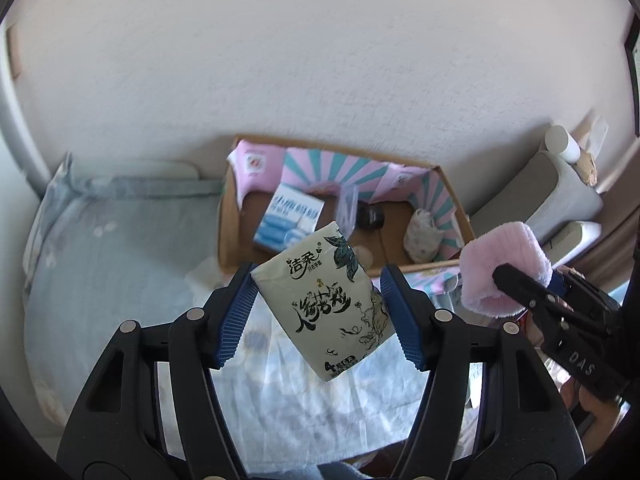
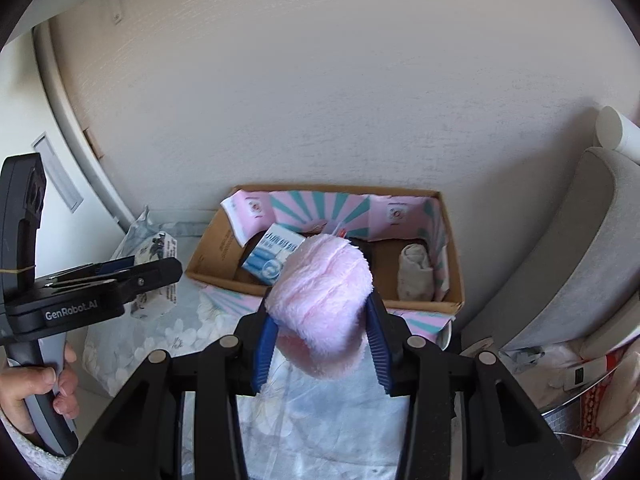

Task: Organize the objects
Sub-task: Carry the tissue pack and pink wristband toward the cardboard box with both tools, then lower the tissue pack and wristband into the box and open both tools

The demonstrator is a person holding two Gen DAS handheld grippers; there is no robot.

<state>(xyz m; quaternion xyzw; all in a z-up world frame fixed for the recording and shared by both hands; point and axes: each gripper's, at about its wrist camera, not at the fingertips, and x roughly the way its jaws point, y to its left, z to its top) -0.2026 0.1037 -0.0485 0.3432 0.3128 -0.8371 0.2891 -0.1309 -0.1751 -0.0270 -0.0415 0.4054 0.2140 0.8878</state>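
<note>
Nearest, the left gripper (image 1: 318, 304) clamps a tissue pack (image 1: 326, 308) between its blue pads (image 1: 236, 316); the pack stands tilted, its top corner leaning toward the box beyond, and its lower end hangs free below the pads. The right-hand pad meets only the pack's edge, so how firmly that side presses is hard to judge. Beside it, the right gripper (image 2: 320, 320) is closed narrowly on a rolled pink towel (image 2: 324, 304), whose fluffy bulk swells out above and below the pads and hides whatever lies straight behind it. In the left wrist view the same towel (image 1: 504, 268) shows at the right edge, with the black finger across its front. A hand (image 2: 28, 392) grips the left tool's handle, cut off by the picture's rim.

Below both tools spreads a pale floral bedcover (image 2: 328, 420), blurred in places. Further on sits an open cardboard box (image 1: 230, 216) lined with pink and teal paper, pushed against the wall. Inside it lie a blue and white carton (image 1: 288, 220) at the left, a small dark object (image 1: 370, 216) too dim to name in the middle, a clear wrapper (image 1: 346, 208) barely visible, and a rolled pale cloth (image 1: 420, 236) at the right. Both held things hang short of the box, above the bedcover. A grey cushion (image 2: 560, 256) stands right of the box.
</note>
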